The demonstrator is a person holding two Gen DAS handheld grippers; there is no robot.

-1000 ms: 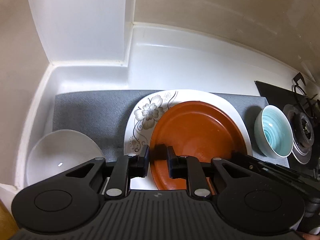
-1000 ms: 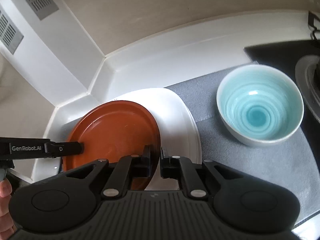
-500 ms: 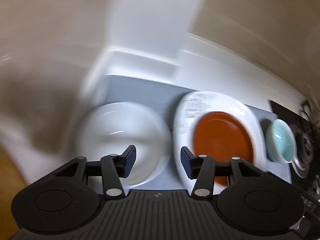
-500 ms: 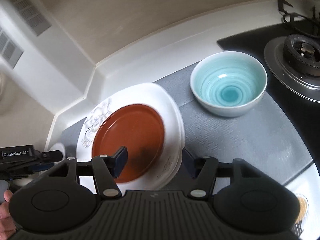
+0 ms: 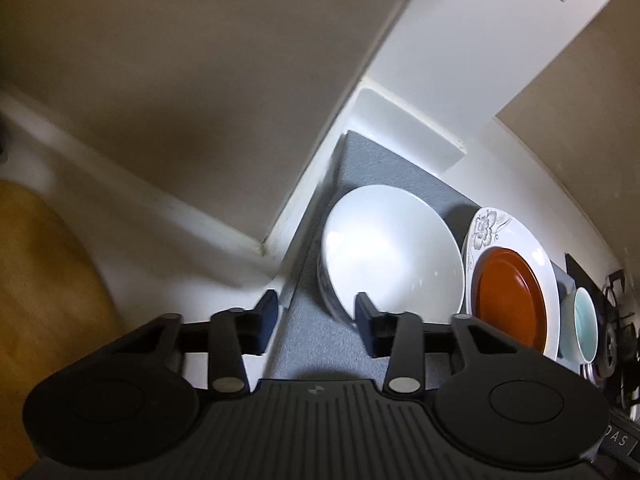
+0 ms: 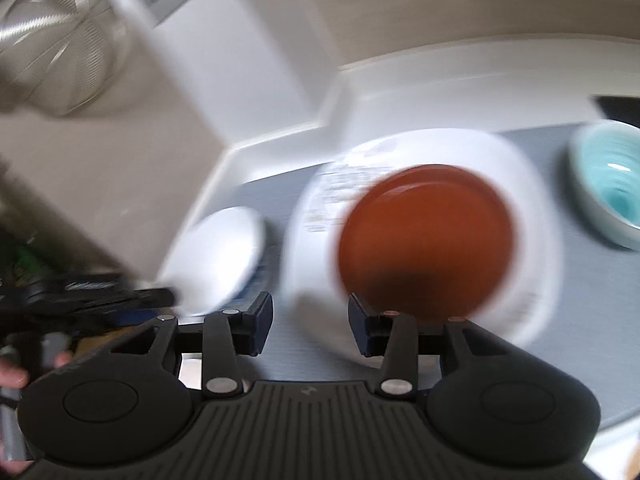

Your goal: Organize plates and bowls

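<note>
A brown plate lies on a white flowered plate on the grey mat. A white bowl stands left of them, a light blue bowl right of them. My left gripper is open and empty, its right finger at the white bowl's near rim. In the blurred right wrist view my right gripper is open and empty, near the front edge of the flowered plate, with the brown plate, white bowl and blue bowl beyond.
The mat lies in a white counter corner against walls. A gas stove stands at the right beyond the blue bowl. A metal strainer hangs at the upper left. The other gripper's handle and a hand show at the left.
Both grippers let go of the brown plate, opened and drew back. The left one swung left toward the white bowl. The right one moved left, its view blurred.
</note>
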